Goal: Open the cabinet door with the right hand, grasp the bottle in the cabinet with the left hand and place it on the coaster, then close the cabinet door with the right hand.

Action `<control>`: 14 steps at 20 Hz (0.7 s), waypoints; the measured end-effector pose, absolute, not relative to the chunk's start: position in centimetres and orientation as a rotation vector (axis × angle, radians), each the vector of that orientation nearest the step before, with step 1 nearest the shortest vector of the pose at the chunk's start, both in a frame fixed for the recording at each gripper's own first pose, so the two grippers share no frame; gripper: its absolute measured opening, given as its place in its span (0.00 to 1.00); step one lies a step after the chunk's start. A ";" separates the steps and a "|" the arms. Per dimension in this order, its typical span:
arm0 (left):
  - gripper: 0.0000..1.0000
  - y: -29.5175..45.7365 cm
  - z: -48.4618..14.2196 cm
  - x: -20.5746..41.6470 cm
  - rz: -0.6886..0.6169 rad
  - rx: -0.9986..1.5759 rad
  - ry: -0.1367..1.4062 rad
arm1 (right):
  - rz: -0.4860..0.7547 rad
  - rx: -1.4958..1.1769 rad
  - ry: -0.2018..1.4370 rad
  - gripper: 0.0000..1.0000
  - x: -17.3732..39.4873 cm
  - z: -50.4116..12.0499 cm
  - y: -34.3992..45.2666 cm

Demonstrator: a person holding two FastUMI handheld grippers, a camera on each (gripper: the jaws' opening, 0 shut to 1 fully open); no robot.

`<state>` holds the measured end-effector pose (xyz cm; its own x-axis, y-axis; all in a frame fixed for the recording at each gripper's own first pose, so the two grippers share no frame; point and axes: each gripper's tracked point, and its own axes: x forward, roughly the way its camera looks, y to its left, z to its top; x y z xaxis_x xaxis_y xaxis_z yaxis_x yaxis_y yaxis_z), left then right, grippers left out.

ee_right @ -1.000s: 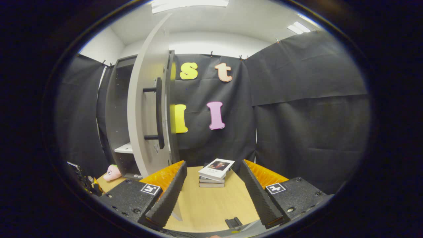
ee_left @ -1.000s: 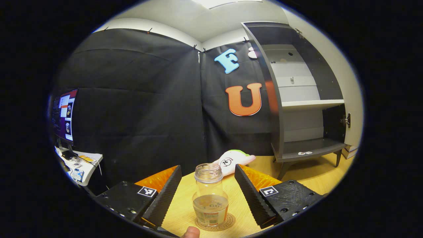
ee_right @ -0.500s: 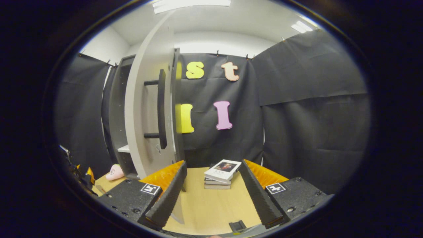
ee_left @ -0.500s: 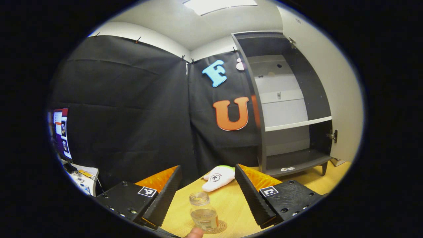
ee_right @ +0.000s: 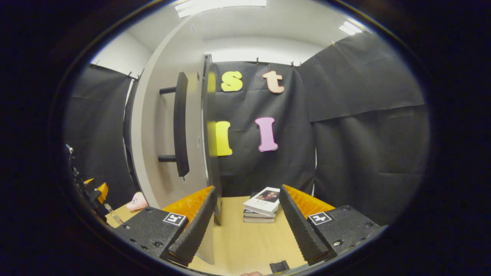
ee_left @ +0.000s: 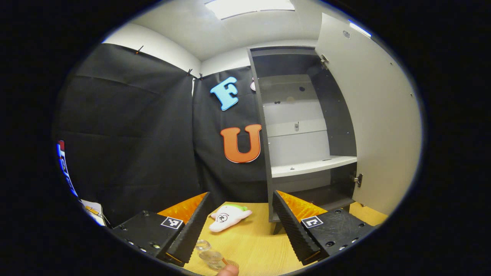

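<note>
Left gripper view: the left gripper (ee_left: 241, 226) is spread wide and empty. The small clear glass bottle (ee_left: 210, 257) stands on the wooden table (ee_left: 257, 245) just below its left finger. Ahead right, the tall grey cabinet (ee_left: 299, 130) is open.

Right gripper view: the right gripper (ee_right: 247, 226) is wide, empty. The pale cabinet door (ee_right: 168, 130) with its black bar handle (ee_right: 180, 122) rises ahead left.

My clear, lidless bottle (ee_left: 210, 256) stands on the wooden table by my left finger; the grey cabinet door (ee_left: 378, 115) hangs open.
</note>
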<state>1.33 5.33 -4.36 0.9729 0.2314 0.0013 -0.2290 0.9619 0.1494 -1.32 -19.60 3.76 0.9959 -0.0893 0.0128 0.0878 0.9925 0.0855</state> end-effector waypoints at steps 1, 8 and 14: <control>0.95 4.8 -3.8 1.4 0.223 0.151 0.016 | -0.103 0.078 -0.026 1.00 -1.2 4.2 -20.1; 1.00 1.5 -2.2 1.7 0.150 0.139 0.017 | -0.108 0.107 -0.078 1.00 0.4 9.1 -21.2; 0.96 0.3 -2.5 1.3 0.125 0.152 0.026 | -0.101 0.091 -0.098 0.98 0.5 10.5 -20.5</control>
<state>1.29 0.28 -2.49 0.9919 0.1261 -0.0163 -0.1222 0.9808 0.1521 0.48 -20.51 10.52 0.9901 -0.1051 0.0930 0.0961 0.9908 0.0958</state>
